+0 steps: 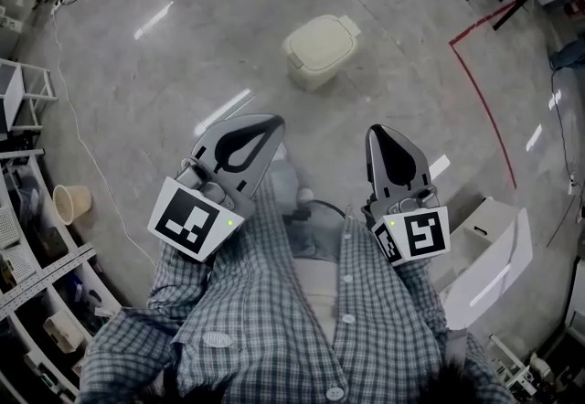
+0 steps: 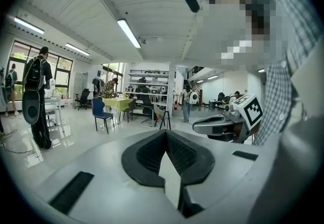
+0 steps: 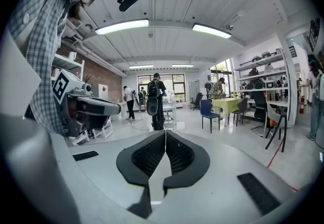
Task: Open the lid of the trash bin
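Note:
A cream trash bin [image 1: 321, 49] with its lid down stands on the grey floor, well ahead of both grippers. My left gripper [image 1: 271, 122] is held close to the body at waist height, jaws together with nothing between them. At the same height, my right gripper [image 1: 378, 131] is shut and empty as well. Both gripper views look level across a big room and do not show the bin. In the left gripper view the left gripper [image 2: 166, 133] is shut and the right gripper [image 2: 225, 122] shows at the side. The right gripper [image 3: 165, 132] is shut in its own view.
A white box [image 1: 489, 251] lies on the floor at the right, with a red floor line [image 1: 480, 105] beyond it. A small tan basket [image 1: 71, 203] and shelving [image 1: 27, 279] are at the left. Several people, chairs [image 3: 207, 110] and a table stand in the room.

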